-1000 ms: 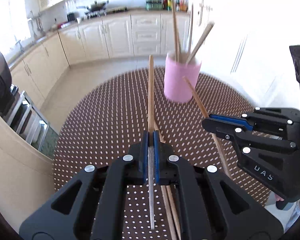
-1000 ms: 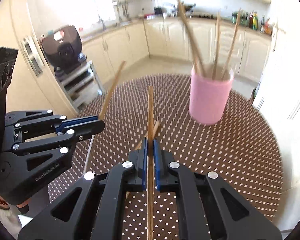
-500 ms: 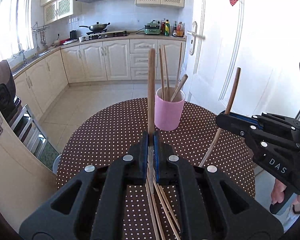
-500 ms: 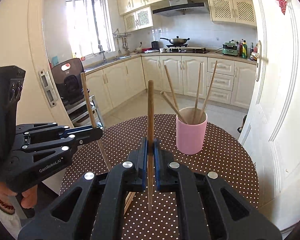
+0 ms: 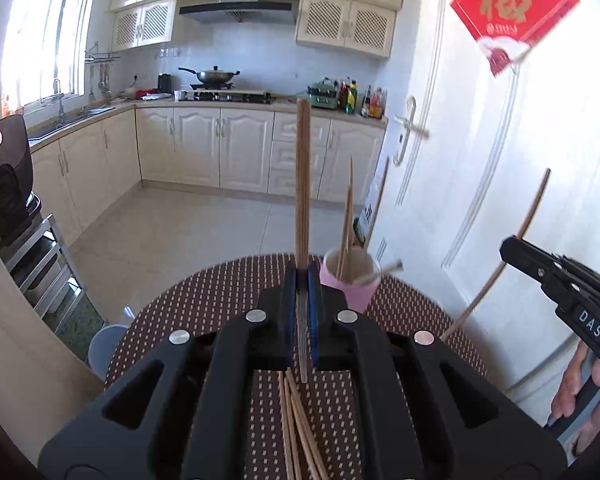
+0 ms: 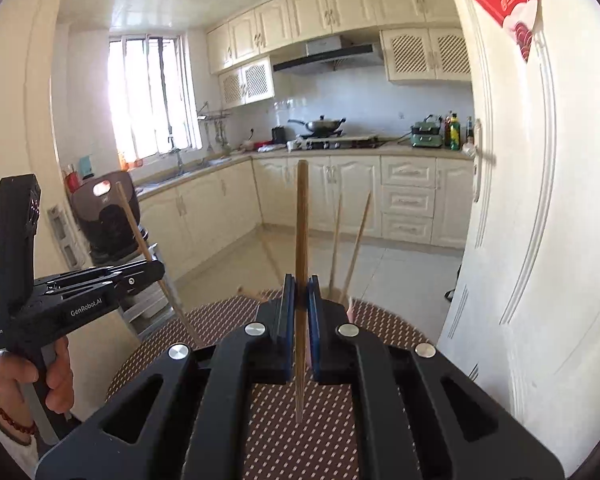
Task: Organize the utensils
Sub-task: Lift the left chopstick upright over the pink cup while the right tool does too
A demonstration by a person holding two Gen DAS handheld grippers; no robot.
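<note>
My left gripper [image 5: 302, 276] is shut on a wooden chopstick [image 5: 302, 184] that stands upright above the table. My right gripper [image 6: 299, 288] is shut on another wooden chopstick [image 6: 301, 232], also upright. The pink cup [image 5: 350, 282] with several chopsticks in it stands at the far side of the table, just right of my left gripper; in the right wrist view only its chopsticks [image 6: 356, 248] show behind my fingers. Loose chopsticks [image 5: 296, 424] lie on the table below my left gripper. The right gripper shows in the left wrist view [image 5: 512, 246], the left in the right wrist view [image 6: 156, 270].
The round table [image 5: 204, 300] has a brown dotted cloth. A white door [image 5: 480, 160] stands close on the right. A steel rack [image 5: 40, 264] with a dark appliance is on the left. Kitchen cabinets line the far wall.
Both grippers have tilted up and pulled back from the cup, each still holding its chopstick. The cup now sits lower and farther in both views.
</note>
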